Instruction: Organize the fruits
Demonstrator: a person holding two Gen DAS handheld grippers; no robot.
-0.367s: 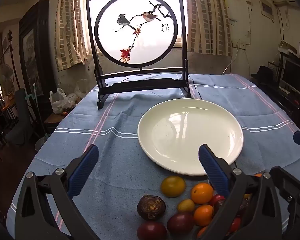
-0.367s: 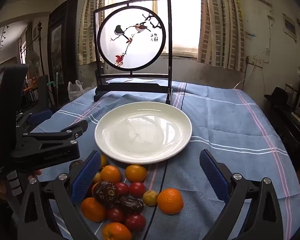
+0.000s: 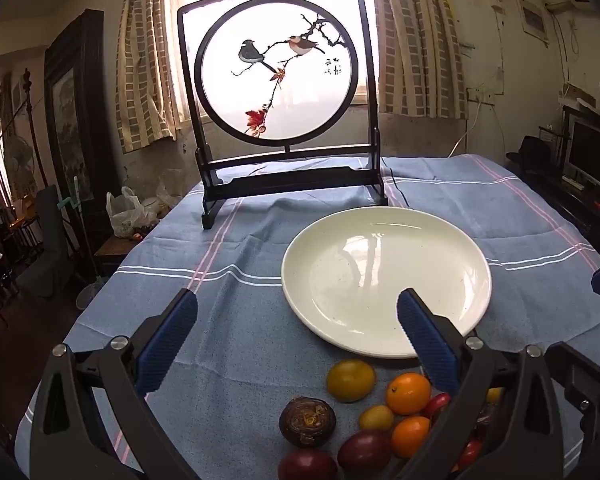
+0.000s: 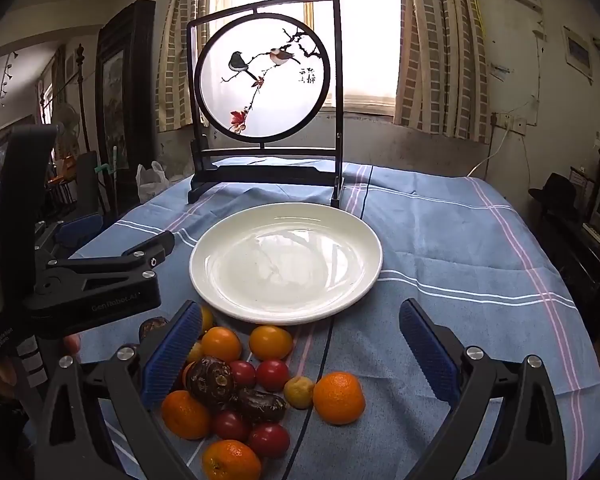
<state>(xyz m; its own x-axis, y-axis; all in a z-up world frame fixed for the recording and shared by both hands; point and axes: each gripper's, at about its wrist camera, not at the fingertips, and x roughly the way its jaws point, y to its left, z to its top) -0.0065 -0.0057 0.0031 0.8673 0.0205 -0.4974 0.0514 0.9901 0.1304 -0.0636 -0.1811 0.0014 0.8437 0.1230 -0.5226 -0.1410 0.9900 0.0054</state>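
A white plate (image 3: 386, 236) lies empty on the blue cloth; it also shows in the right wrist view (image 4: 286, 216). A heap of fruit lies in front of it: oranges (image 4: 339, 397), red tomatoes (image 4: 272, 374), a yellow tomato (image 3: 351, 380) and dark wrinkled passion fruits (image 3: 307, 421) (image 4: 212, 378). My left gripper (image 3: 298, 336) is open and empty, above the heap's left side. My right gripper (image 4: 300, 350) is open and empty, above the heap. The left gripper's body (image 4: 96, 284) shows at the left of the right wrist view.
A dark-framed round bird screen (image 3: 278, 72) (image 4: 262, 80) stands on the table behind the plate. The table is covered with a blue striped cloth (image 4: 440, 240). Furniture and a plastic bag (image 3: 124, 212) stand beyond the left edge, a monitor (image 3: 592, 156) at the right.
Both grippers have stayed open and almost still; the views have barely shifted.
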